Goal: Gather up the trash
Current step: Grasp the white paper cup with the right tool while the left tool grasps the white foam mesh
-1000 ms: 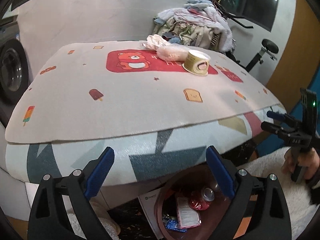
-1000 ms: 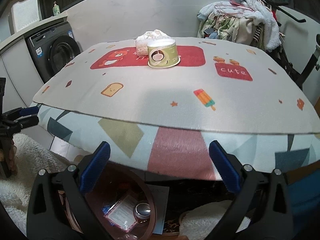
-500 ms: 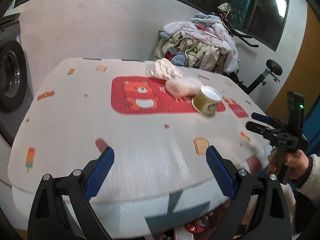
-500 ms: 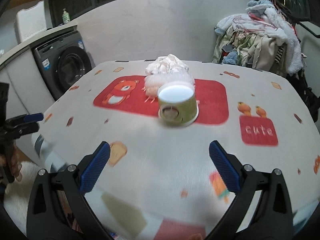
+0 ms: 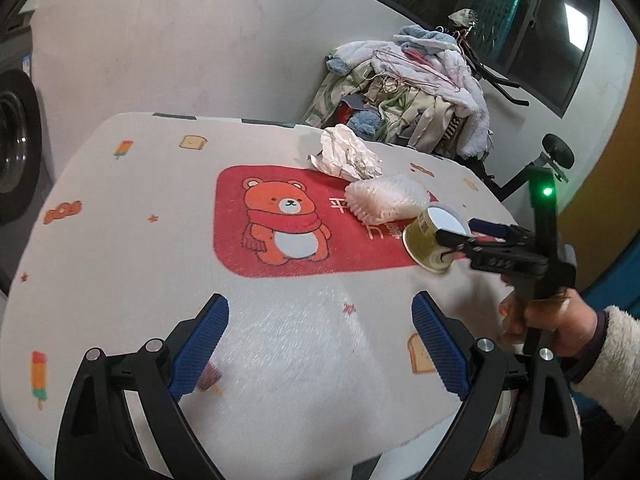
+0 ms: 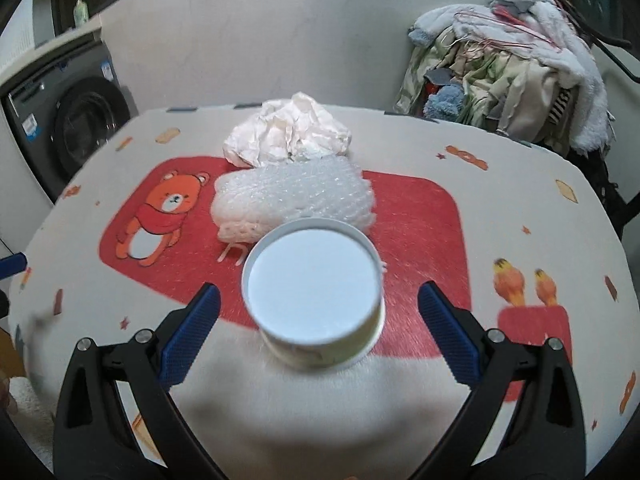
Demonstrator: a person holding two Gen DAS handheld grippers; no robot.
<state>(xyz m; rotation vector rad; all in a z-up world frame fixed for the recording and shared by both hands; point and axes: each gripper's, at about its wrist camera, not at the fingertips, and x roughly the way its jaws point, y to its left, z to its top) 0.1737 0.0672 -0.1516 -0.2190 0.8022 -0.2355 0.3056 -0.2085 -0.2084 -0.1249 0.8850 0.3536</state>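
Three pieces of trash sit on the red bear panel (image 6: 420,216) of the printed table mat (image 5: 120,248): a paper cup (image 6: 316,300) with a white lid and olive-green side stands on the panel's near edge, a wad of bubble wrap (image 6: 292,200) lies touching the cup just behind it, and a crumpled white paper (image 6: 288,132) rests at the panel's far edge, against the bubble wrap. Around the cup, the right gripper (image 6: 316,334) has its blue-padded fingers (image 6: 192,332) spread wide, one on each side, with a clear gap to the cup on both sides. Nearer than the panel, the left gripper (image 5: 320,350) hangs over the bare mat with its fingers wide apart and nothing between them. Beyond the table, past the panel's far right corner, is a heap of clothes (image 6: 508,64); a washing machine (image 6: 68,120) stands off the panel's left.
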